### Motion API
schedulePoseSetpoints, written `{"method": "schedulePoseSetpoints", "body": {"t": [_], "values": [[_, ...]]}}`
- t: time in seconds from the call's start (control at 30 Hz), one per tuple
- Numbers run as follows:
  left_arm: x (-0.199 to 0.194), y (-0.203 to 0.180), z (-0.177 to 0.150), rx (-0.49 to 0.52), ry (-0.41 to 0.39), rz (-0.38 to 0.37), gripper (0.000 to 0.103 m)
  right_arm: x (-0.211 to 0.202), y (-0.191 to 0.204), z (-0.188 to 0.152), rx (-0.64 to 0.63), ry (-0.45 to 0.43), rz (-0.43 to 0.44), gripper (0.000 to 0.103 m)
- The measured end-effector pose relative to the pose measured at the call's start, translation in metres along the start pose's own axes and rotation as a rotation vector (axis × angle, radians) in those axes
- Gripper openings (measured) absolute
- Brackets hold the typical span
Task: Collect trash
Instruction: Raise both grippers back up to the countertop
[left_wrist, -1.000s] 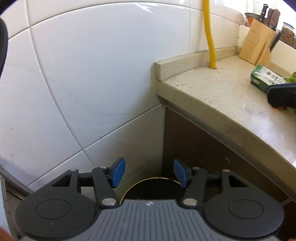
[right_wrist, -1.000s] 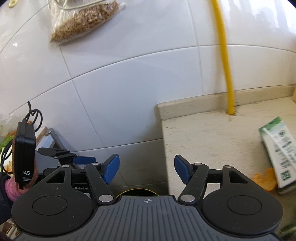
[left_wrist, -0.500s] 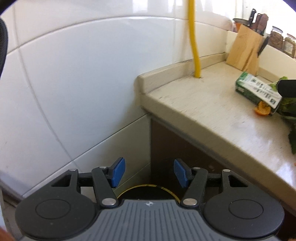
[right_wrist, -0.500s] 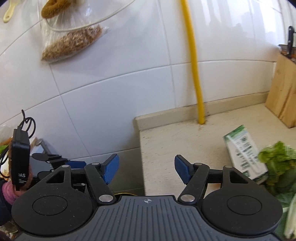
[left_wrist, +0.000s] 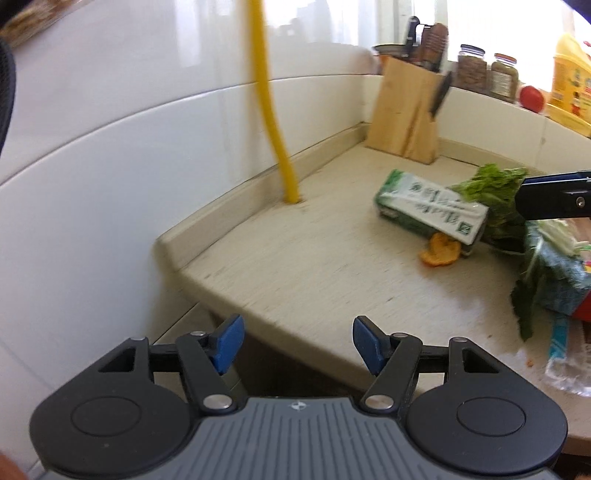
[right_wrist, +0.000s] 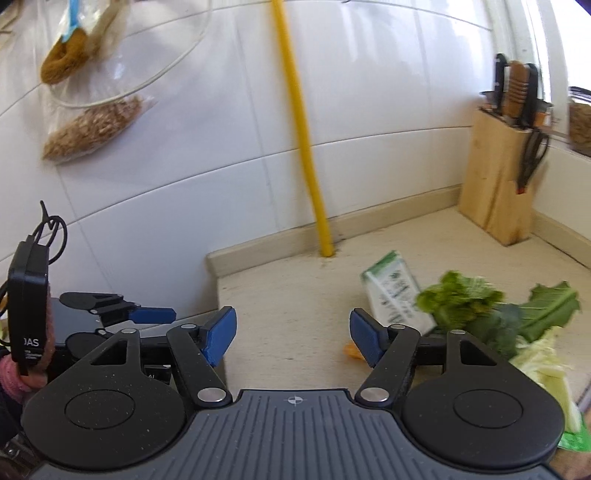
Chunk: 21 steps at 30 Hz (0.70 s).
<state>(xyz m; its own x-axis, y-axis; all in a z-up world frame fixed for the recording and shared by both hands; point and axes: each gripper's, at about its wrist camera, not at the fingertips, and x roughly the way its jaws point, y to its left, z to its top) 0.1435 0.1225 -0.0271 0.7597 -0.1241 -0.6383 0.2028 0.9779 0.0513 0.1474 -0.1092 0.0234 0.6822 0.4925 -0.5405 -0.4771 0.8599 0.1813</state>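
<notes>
While both grippers hang with fingers apart and empty, the left gripper (left_wrist: 294, 344) faces the counter's (left_wrist: 295, 266) left edge. A green carton (left_wrist: 430, 211) lies mid-counter, orange peel (left_wrist: 439, 254) touching its near end, well ahead. Only the right gripper's (right_wrist: 291, 336) view shows bags (right_wrist: 92, 133) hanging on the wall. Half a second ago, less counter showed.
</notes>
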Motion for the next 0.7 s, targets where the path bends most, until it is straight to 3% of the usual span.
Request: {"method": "schedulePoseSetpoints", "body": {"t": [0.7], "values": [[0.031,-0.078,0.048,0.231,-0.019,-0.274,0.065,-0.051,-0.038,-0.017,0.137,-0.065,-0.249,0.082]]}}
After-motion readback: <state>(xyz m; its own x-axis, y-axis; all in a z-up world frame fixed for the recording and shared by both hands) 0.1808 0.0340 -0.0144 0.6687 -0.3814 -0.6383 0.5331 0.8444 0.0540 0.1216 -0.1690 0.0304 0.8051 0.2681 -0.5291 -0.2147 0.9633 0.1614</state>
